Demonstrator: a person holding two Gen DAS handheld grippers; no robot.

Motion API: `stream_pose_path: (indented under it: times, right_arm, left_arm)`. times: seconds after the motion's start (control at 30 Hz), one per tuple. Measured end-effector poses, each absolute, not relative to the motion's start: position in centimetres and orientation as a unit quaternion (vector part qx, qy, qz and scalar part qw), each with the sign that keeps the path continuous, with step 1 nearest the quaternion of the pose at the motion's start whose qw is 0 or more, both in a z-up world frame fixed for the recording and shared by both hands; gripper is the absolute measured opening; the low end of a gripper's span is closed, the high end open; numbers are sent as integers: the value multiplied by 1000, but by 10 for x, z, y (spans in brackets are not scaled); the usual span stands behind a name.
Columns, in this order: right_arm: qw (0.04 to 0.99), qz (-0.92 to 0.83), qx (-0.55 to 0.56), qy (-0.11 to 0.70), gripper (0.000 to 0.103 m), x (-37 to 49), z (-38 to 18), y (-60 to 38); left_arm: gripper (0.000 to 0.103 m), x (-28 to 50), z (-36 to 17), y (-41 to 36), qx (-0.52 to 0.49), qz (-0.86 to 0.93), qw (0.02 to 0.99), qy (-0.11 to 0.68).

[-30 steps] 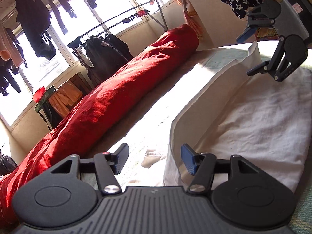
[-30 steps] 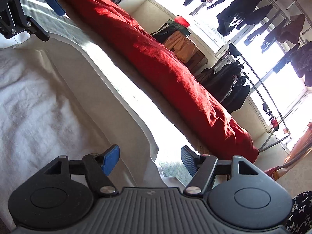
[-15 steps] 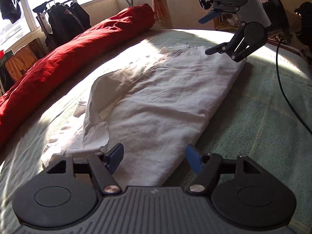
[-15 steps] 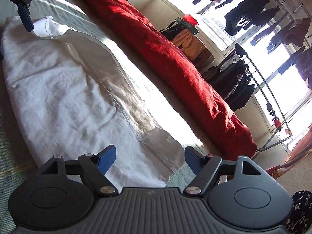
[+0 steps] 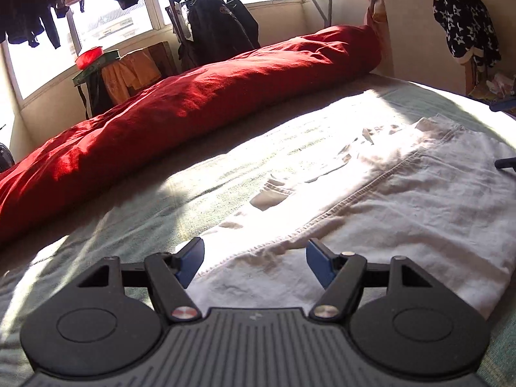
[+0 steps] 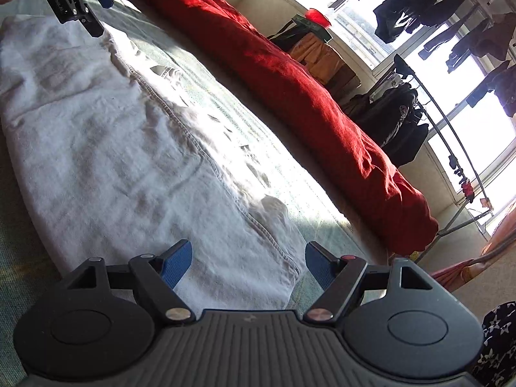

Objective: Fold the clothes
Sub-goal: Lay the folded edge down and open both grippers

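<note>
**White garment laid long on the bed, both grippers empty over its ends**

Half a second ago the left gripper (image 5: pixel 254 259) looked down the whole cloth with the right gripper high ahead; now it sits lower at one end, and the other gripper shows only at the picture's right edge. A second ago the cloth hung lifted between the two. The white garment (image 6: pixel 106 148) now lies flat along the green bed cover (image 5: pixel 138 216), its stitched seam running lengthwise. Fingers of both are spread wide, nothing between the pads. The right gripper (image 6: pixel 248 266) hovers over the opposite end. A rolled red duvet (image 5: pixel 200 100) runs along the bed's far edge. Beyond it stands a clothes rack (image 5: pixel 225 16) with dark jackets, under the windows.
</note>
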State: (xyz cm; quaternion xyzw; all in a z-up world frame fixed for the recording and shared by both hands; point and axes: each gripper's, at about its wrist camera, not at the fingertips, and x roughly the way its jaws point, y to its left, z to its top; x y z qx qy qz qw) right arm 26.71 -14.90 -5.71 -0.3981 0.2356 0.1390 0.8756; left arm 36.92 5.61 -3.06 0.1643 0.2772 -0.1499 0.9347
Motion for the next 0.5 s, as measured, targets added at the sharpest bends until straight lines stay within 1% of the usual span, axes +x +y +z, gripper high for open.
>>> stream_pose_path:
  times: [0.13, 0.23, 0.37, 0.43, 0.5]
  right_arm:
    - [881, 140, -381, 244, 81, 268, -56, -153]
    - [883, 143, -369, 252, 81, 267, -57, -154]
    - [881, 144, -349, 284, 81, 268, -63, -166]
    - [891, 149, -298, 309, 81, 274, -56, -182]
    - [898, 162, -232, 336, 81, 284, -46, -197]
  left_arm:
    - [71, 355, -44, 46, 190, -196, 917, 291]
    - [72, 348, -57, 44, 212, -192, 908, 306]
    - [74, 347, -53, 63, 173, -172, 912, 331]
    - [72, 349, -44, 69, 154, -167, 913, 339]
    - [72, 355, -32, 71, 101, -187, 914, 345]
